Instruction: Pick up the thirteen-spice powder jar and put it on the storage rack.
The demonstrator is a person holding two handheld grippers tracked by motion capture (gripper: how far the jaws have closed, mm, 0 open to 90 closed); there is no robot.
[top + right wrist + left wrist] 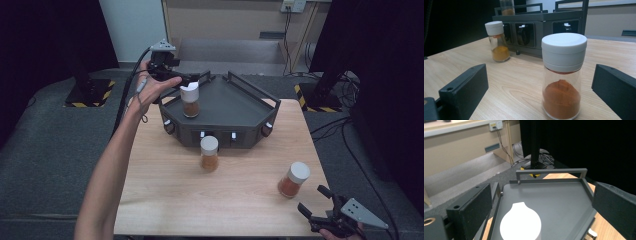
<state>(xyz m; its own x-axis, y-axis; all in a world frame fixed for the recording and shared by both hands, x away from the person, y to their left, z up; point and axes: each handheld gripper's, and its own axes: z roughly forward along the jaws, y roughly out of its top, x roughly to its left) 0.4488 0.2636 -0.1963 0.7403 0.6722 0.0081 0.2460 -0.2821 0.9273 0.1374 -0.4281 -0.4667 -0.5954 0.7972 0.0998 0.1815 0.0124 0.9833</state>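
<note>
1 jar [190, 101] sits on the tray [235, 107], just under the left claw [192, 80], spread & off it. 2 jars left on the surface [165, 185]: one [294, 180] just ahead of the right claw [314, 201], spread, the other [209, 153] farther off by the tray.

L gripper [192, 80] held up at arm's reach, jaws wide apart, gripping nothing. R gripper [312, 200] low near the body, jaws spread too.
</note>
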